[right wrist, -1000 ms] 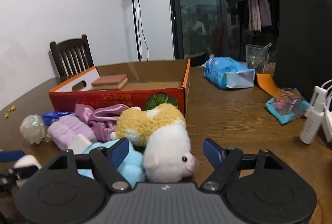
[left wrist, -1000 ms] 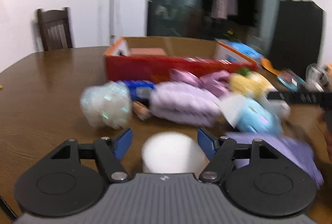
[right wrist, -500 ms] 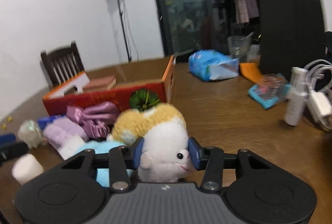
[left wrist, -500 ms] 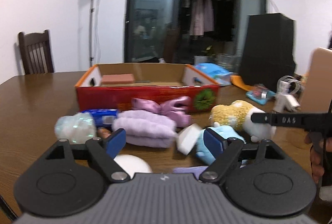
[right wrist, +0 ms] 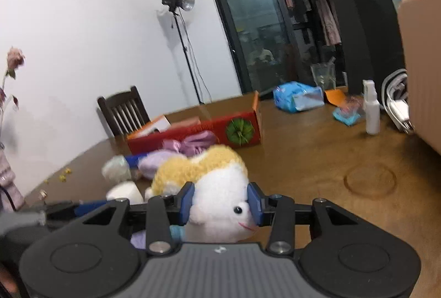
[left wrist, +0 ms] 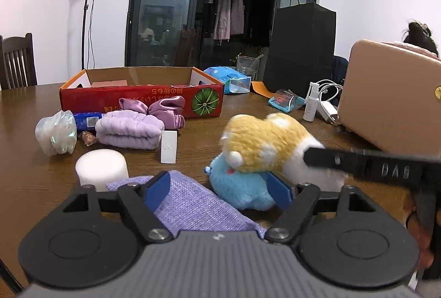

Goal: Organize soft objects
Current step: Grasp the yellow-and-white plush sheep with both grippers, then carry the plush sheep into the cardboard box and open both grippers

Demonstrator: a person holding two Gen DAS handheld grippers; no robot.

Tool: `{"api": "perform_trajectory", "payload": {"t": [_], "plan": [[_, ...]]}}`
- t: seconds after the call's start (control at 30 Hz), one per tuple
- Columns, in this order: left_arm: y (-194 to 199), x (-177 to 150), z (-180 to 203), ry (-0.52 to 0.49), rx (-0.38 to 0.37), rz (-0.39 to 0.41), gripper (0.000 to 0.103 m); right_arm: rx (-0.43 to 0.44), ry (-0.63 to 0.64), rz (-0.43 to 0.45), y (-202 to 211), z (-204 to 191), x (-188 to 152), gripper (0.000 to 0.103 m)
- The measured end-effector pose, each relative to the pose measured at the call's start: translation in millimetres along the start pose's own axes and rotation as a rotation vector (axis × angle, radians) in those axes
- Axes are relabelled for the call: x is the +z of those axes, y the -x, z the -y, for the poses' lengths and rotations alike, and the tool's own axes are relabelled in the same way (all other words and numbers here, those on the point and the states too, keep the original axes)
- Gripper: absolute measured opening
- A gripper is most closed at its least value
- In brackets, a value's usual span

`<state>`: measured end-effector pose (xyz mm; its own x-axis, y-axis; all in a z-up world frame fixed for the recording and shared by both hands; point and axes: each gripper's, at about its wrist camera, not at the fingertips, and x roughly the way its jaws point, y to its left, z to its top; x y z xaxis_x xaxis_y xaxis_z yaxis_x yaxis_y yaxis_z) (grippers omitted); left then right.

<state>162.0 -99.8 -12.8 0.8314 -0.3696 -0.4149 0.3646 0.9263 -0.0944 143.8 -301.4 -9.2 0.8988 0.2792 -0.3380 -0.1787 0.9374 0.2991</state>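
1. My right tongs [right wrist: 220, 204] have just been closing and now pinch the white head of the yellow-and-white plush [right wrist: 220, 198]; both blue pads dent its fuzzy sides, and its body trails back over the desk [right wrist: 317, 160].
2. My left tongs [left wrist: 217, 191] stand wide apart after narrowing slightly, gripping nothing. A woven purple cloth [left wrist: 193, 204] lies between them, and the blue plush [left wrist: 242, 187] sits just by the right-hand pad (whether they touch I cannot tell).
3. The red cardboard box [left wrist: 140, 100] sits farther back, open-topped, with a green melon picture and upside-down yellow characters I cannot read.
4. In the left wrist view the letters "DAB" show mirrored on the arm of the right tongs.
5. In front of the box lie a folded lilac towel [left wrist: 129, 129], ribbed and plump, and a shiny pink satin bow [left wrist: 160, 109].
6. Nearer me stand a white foam cylinder [left wrist: 102, 168] and a small white block [left wrist: 168, 146].
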Motion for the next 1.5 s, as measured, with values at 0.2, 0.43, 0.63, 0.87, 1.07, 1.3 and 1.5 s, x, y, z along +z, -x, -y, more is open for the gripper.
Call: {"api": "perform_trajectory", "payload": {"t": [0.2,0.43,0.63,0.87,1.07,1.3,1.5], "plan": [[-22.8,26.7,16.1,-0.062,-0.074,0.036,0.071,-0.055,-0.030,0.005,-1.1,21.3,-0.5,0.030],[-88.7,50.4,40.4,-0.087,-0.203,-0.097,0.052,-0.092,-0.052,-0.006,-14.5,44.9,5.4,0.031],[-119.2,58.4,36.7,-0.056,-0.212,-0.132,0.051,-0.077,-0.031,-0.100,-30.6,51.0,4.5,0.057],[-127.0,62.8,17.2,0.009,-0.177,-0.160,0.061,-0.065,-0.042,-0.112,-56.2,62.7,15.5,0.057],[-133.8,62.4,9.3,0.032,-0.186,-0.184,0.044,-0.026,0.016,-0.171,-79.2,65.3,26.4,0.057],[-124.4,110.5,-18.4,0.113,-0.177,-0.079,0.043,0.035,0.100,-0.096,-84.0,45.4,67.3,0.052],[-172.4,191.0,-87.0,0.171,-0.210,-0.020,0.043,0.062,0.238,0.002,-143.1,10.1,144.6,0.051]]}}
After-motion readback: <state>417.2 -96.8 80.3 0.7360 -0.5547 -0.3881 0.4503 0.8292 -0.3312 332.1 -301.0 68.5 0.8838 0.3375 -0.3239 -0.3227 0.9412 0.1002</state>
